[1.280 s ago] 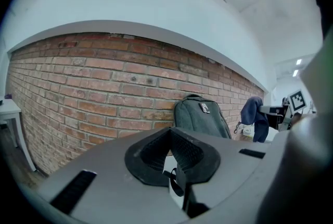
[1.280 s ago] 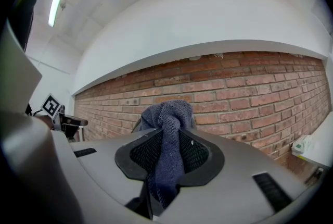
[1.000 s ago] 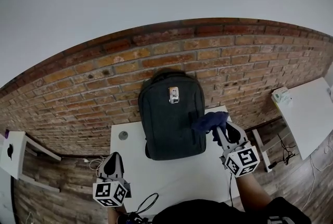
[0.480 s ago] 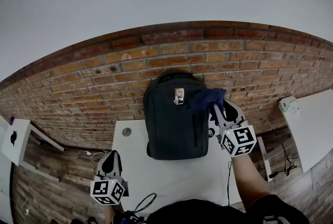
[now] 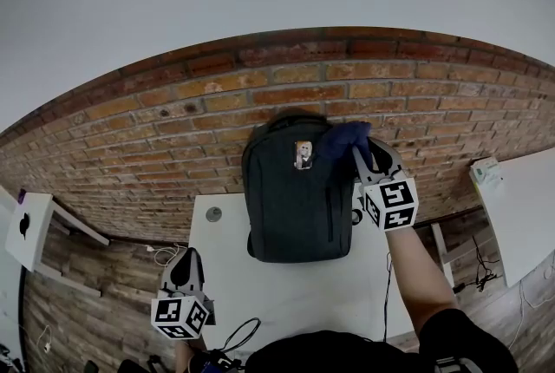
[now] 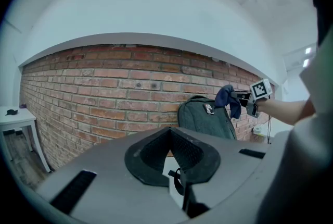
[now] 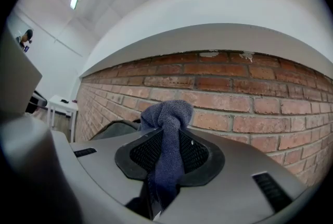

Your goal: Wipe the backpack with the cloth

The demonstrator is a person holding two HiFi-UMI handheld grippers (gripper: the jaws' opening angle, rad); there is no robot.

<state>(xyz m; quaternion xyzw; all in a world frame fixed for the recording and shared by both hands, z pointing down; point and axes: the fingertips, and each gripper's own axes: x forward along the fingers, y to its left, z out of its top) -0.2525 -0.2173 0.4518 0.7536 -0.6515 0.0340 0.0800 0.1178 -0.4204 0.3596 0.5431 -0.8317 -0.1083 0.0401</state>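
Observation:
A dark grey backpack (image 5: 293, 198) stands upright on the white table (image 5: 286, 297), leaning on the brick wall. My right gripper (image 5: 359, 156) is shut on a bunched blue cloth (image 5: 342, 140), held at the backpack's upper right corner, level with its small badge. Whether cloth and bag touch I cannot tell. In the right gripper view the cloth (image 7: 167, 137) hangs out between the jaws, and the backpack's top (image 7: 115, 129) shows low at the left. My left gripper (image 5: 185, 265) hovers by the table's front left, shut on nothing. From it I see the backpack (image 6: 205, 120) and cloth (image 6: 227, 99) ahead.
A small round disc (image 5: 213, 213) lies on the table left of the backpack. A black cable (image 5: 243, 335) loops at the table's front edge. A white side table (image 5: 24, 234) stands far left, another white table (image 5: 516, 193) far right. The brick wall (image 5: 173, 146) runs directly behind.
My right gripper has carried the cloth up and away from me, from the backpack's right side at mid height to its upper right corner. The left gripper has barely moved.

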